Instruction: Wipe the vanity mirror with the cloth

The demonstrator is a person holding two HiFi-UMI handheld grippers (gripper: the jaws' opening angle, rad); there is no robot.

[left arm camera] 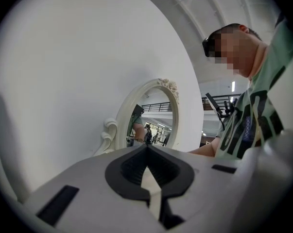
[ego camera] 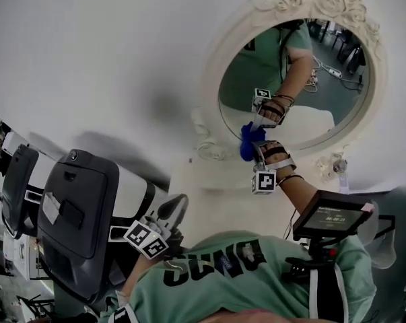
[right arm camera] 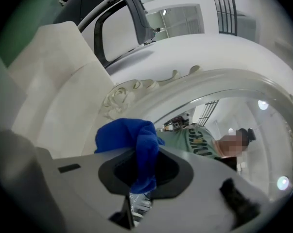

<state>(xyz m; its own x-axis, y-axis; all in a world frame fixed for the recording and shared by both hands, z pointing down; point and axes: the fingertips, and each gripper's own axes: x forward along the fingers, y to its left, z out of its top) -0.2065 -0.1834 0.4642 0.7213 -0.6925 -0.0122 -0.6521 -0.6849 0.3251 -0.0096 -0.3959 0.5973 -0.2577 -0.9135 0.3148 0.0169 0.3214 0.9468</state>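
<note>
Right tool (right arm camera: 146, 154), jaws clamped on a bunched blue cloth (right arm camera: 131, 137), which fills the gap between the pads and bulges out past the tips. In the head view this tool (ego camera: 253, 141) puts the cloth (ego camera: 250, 140) at the lower-left edge of the glass of the vanity mirror (ego camera: 324, 99), where the glass meets the frame. The tool's reflection meets it at that spot.

Vanity mirror: oval glass in a cream frame (ego camera: 216, 66) with carved scrolls and rosettes. The right gripper view shows the glass (right arm camera: 233, 125) just beyond the cloth, with the scrollwork (right arm camera: 122, 93) left of it. Whether the mirror stands upright or leans back cannot be told.

Left tool (left arm camera: 147, 147), jaws brought together with nothing between them. It is well apart from the mirror (left arm camera: 153, 115), which shows small beyond its tips. In the head view this tool (ego camera: 172, 208) lies below and left of the mirror, close to the person's green shirt (ego camera: 243, 274).

Surroundings: a white worktop (ego camera: 88, 59) extends around the mirror. A dark grey and white apparatus (ego camera: 75, 207) lies far to the mirror's lower left. A small screen (ego camera: 330, 214) sits below the mirror, at the person's chest.
</note>
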